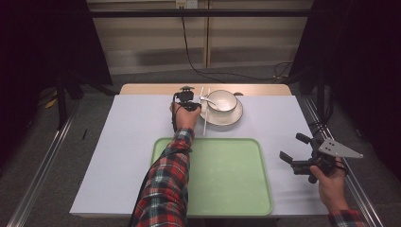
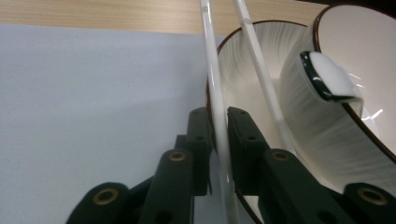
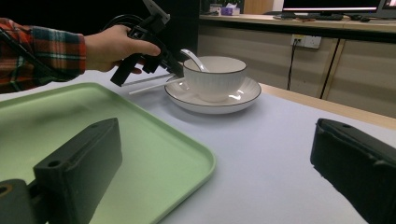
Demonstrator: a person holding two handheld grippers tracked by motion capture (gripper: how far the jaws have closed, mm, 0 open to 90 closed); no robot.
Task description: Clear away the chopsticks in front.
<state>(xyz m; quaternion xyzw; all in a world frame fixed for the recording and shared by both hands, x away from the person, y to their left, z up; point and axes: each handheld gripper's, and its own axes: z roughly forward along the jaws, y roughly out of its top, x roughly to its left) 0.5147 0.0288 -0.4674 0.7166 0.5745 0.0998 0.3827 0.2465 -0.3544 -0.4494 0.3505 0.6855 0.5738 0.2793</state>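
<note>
Left gripper (image 2: 219, 126) at the left rim of the plate (image 1: 235, 117), jaws drawn in tight on one white chopstick (image 2: 215, 93); the pads press it from both sides, seen plainly in the left gripper view; the second chopstick (image 2: 261, 70) lies just right of the held one, free of the jaws, slanting across the plate rim toward the bowl; both sticks rest on the left edge of the plate and run past it toward the wooden table edge (image 2: 93, 11); in the high view the chopsticks (image 1: 204, 111) show as thin white lines beside the plate, the left gripper (image 1: 189, 105) right upon them, held by a hand from a plaid sleeve (image 1: 165, 184); bowl (image 1: 222, 100) stands upright on the plate, white with a dark rim; a white spoon (image 3: 196, 59) leans inside the bowl, handle up over the bowl's left side; green tray (image 1: 255, 198) sits on the near side of the plate, apart from it, on the pale sheet (image 1: 127, 142) covering the table; right gripper (image 1: 295, 153) well to the right of the plate and nearer the person, past the tray's right edge; its jaws stand wide apart with nothing between them, bare sheet visible in the gap in the right gripper view.
</note>
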